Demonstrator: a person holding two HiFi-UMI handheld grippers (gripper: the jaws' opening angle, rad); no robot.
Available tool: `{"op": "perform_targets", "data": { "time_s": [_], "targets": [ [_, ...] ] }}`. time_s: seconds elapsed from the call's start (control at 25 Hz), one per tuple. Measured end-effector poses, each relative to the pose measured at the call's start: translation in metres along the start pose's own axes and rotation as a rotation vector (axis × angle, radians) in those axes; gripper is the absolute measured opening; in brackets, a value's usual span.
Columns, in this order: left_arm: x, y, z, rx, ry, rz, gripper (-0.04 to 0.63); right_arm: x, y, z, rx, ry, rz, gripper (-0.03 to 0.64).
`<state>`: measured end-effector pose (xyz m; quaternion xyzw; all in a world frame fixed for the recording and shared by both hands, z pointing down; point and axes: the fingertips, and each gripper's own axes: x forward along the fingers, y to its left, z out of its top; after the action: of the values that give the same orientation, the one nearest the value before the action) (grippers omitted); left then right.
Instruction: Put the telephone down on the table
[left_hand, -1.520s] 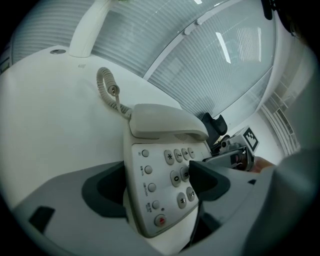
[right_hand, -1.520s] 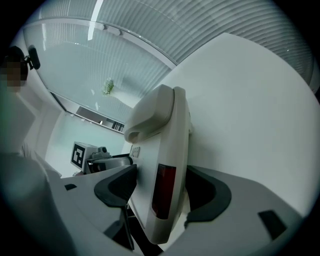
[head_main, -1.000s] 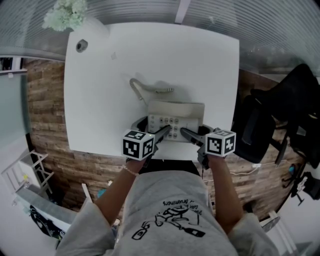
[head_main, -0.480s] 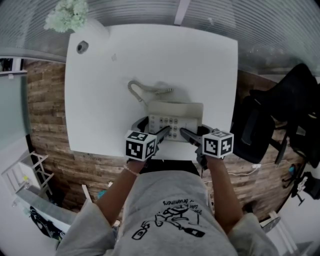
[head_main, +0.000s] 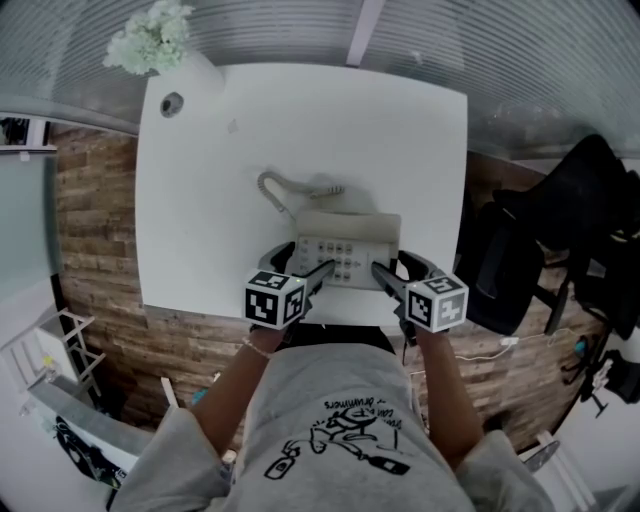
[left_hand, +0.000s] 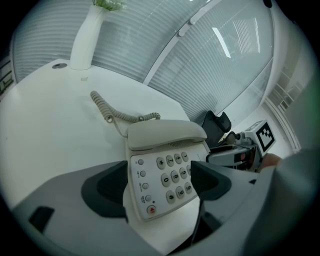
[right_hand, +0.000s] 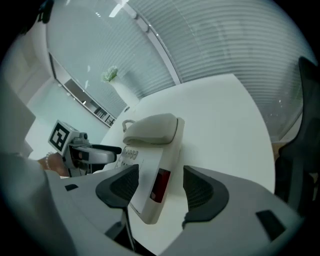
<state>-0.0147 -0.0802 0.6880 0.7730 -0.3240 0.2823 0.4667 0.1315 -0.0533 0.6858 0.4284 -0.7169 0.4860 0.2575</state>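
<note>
A beige push-button telephone (head_main: 348, 238) rests on the white table (head_main: 400, 130) near its front edge. Its handset (left_hand: 165, 135) sits in the cradle, and the coiled cord (head_main: 285, 188) trails behind to the left. My left gripper (head_main: 312, 255) is open astride the phone's front left corner, with one finger over the keypad (left_hand: 172, 175). My right gripper (head_main: 388, 260) straddles the phone's right edge (right_hand: 155, 150). Its jaws are closing, with a gap still showing between the pads and the phone. In the left gripper view the jaws (left_hand: 157, 182) frame the phone's front end.
A white vase of pale flowers (head_main: 150, 45) and a round cable hole (head_main: 172, 102) are at the table's far left corner. A black office chair (head_main: 560, 240) stands to the right. The table's front edge lies just under the phone, above a brick-patterned floor (head_main: 90, 220).
My right gripper has rolled and pulled back slightly, so its outer finger now shows to the right of the phone. The phone and left gripper have stayed put.
</note>
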Motion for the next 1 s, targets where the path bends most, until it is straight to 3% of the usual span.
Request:
{"op": "perform_targets", "data": {
  "time_s": [0.16,0.28,0.64,1.0],
  "targets": [
    [-0.014,-0.012,0.01,0.042,-0.027,-0.022,0.386,-0.019,0.003,0.019,-0.112,-0.08,-0.062,0.253],
    [-0.028,-0.028,0.021,0.109,-0.069,-0.051,0.28,-0.034,0.016,0.033,-0.151,-0.152,-0.062,0.219],
    [-0.083,-0.092,0.076,0.281,-0.278,-0.132,0.104,-0.078,0.084,0.074,-0.305,-0.318,-0.027,0.114],
    [-0.141,-0.154,0.114,0.347,-0.425,-0.275,0.004,-0.138,0.161,0.112,-0.375,-0.474,0.068,0.067]
  ]
}}
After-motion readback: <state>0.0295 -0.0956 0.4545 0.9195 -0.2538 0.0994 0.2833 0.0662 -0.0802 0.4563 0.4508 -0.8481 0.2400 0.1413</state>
